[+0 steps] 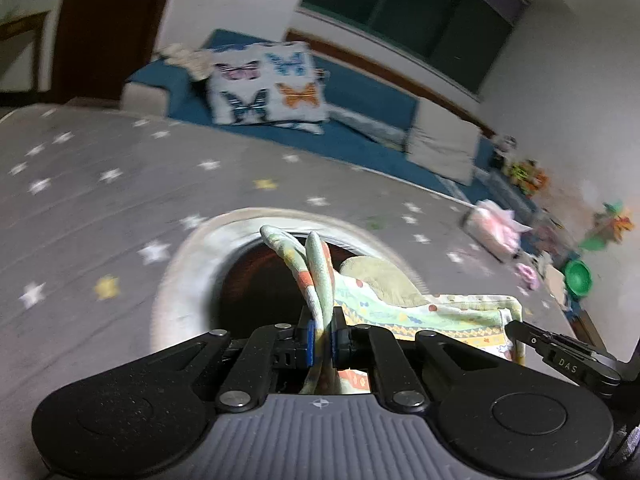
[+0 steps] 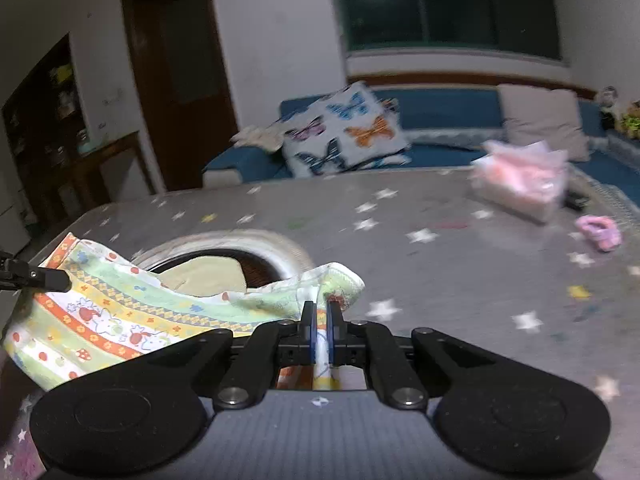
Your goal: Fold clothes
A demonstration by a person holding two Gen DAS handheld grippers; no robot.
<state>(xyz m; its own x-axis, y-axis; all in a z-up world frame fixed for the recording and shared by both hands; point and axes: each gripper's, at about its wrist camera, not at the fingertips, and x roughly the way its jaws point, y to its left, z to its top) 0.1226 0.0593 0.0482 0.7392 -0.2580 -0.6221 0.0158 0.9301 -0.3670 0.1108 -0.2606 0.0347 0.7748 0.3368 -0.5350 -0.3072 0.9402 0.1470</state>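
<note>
A patterned cloth (image 2: 100, 316) hangs stretched between two grippers above a grey star-print table (image 2: 440, 280). The left gripper (image 1: 322, 334) and right gripper (image 2: 320, 326) each clamp an edge. A round basket (image 1: 180, 280) sits beneath; a butterfly cushion (image 2: 344, 132) lies far behind.

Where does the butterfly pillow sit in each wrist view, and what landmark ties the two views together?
Left wrist: butterfly pillow upper centre-left, on the blue sofa.
Right wrist: butterfly pillow upper centre, on the same sofa.
Shared landmark: round white-rimmed opening in the star-patterned cover.
</note>
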